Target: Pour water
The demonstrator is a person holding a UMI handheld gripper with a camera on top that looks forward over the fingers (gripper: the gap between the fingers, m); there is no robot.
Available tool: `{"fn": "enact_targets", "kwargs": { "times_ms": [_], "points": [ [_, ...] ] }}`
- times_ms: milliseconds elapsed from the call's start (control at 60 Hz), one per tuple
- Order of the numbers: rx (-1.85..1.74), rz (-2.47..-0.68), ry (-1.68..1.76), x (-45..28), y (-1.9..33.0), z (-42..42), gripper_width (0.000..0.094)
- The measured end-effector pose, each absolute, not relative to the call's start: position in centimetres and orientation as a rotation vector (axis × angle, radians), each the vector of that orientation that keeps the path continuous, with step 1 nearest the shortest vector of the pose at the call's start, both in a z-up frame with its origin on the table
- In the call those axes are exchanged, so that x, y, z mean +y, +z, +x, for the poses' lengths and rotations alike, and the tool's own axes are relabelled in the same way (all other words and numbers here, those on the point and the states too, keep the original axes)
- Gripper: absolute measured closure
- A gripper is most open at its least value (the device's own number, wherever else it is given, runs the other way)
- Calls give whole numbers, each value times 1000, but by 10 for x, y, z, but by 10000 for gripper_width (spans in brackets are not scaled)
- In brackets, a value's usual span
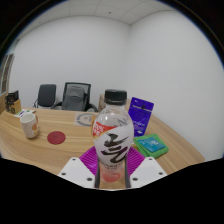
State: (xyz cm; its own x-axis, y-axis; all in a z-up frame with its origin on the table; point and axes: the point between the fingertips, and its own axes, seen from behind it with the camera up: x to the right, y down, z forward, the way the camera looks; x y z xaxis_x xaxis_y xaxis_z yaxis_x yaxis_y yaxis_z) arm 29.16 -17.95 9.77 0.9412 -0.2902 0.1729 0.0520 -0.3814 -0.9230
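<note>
A clear plastic bottle (113, 137) with a white cap and a white label with black script stands upright between my fingers, pinkish liquid low inside it. My gripper (112, 172) is shut on the bottle's lower body, the purple pads (92, 158) pressing on both sides. A small cup (30, 124) with a pale label stands on the wooden table (60, 145) to the left, beyond the fingers. A red round coaster (56, 136) lies between the cup and the bottle.
A purple box (141, 113) stands behind the bottle to the right, with a green-and-blue packet (152, 145) lying in front of it. Two office chairs (75, 96) stand at the table's far side. A dark item (12, 101) sits at the far left.
</note>
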Motion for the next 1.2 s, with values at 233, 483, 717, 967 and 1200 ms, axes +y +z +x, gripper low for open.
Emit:
{"fn": "enact_targets", "kwargs": {
  "times_ms": [233, 483, 717, 967, 1200],
  "points": [
    [-66, -1841, -709, -134, 210, 286, 597],
    [-566, -1639, -1214, -45, 290, 228, 599],
    [-1144, -1373, -1576, 19, 252, 142, 599],
    [-1553, -1028, -1780, 43, 206, 86, 601],
    [-1661, -950, -1764, 44, 187, 70, 600]
  ]
}}
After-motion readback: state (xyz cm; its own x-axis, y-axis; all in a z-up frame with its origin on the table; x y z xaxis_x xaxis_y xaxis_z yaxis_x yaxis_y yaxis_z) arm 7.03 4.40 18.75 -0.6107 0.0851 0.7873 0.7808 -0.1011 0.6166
